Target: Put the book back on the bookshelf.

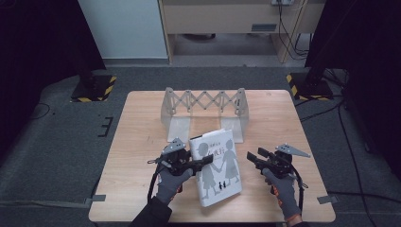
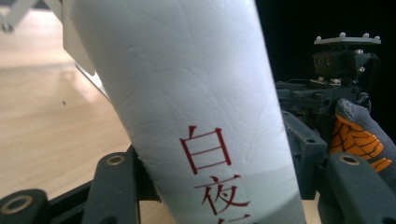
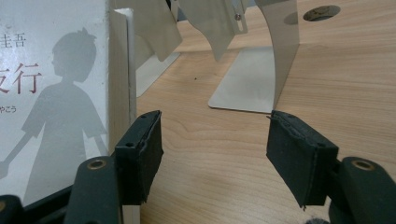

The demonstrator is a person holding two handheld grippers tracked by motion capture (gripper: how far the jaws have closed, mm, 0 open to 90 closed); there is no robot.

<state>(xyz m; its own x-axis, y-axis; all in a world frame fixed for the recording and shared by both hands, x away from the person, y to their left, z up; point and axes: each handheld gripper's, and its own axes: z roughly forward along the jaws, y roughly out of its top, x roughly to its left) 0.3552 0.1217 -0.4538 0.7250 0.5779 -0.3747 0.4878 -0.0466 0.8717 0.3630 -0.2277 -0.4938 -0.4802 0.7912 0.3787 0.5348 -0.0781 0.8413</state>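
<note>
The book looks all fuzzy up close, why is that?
In the left gripper view the book's spine sits so near the lens that it blurs, though its red letters stay readable. In the right gripper view the wooden table looks sharper. The high view is soft, with dark corners.

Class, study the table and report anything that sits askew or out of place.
The white book is out of the expanding metal book rack: it sits slanted in front of it, spine clamped in the left gripper. The right gripper is open beside it.
</note>
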